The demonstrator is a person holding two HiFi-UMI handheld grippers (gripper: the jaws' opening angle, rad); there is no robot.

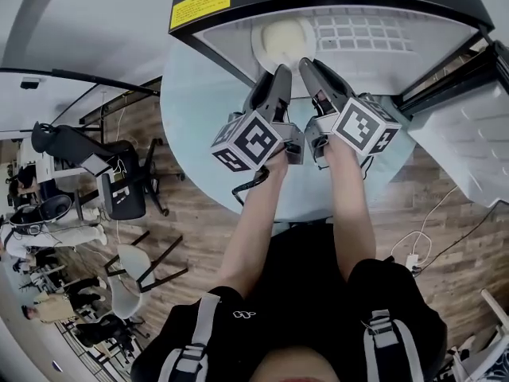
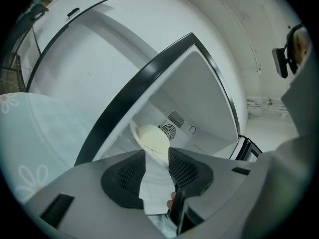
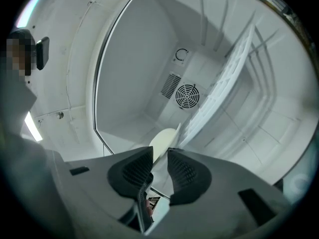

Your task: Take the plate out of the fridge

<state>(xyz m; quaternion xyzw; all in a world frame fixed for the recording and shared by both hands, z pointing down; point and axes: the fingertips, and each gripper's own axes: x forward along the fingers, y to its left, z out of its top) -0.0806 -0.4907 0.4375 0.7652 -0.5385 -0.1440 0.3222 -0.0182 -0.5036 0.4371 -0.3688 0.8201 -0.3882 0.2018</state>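
Fridge (image 1: pixel 199 6) stands open. Plate (image 1: pixel 282 38) lies inside, on the wire shelf (image 1: pixel 374 34) toward the fridge's front-left, w/ the round fan vent (image 3: pixel 188 96) on the back wall behind it. Left gripper (image 1: pixel 277 72) reaches in at the fridge opening, jaws apart, nothing clamped, tips right at the plate's near rim. Right gripper (image 1: pixel 308 64) is just beside it, also in the opening. Its jaws are narrowly apart and unclenched, w/ the plate edge just ahead of the tips.
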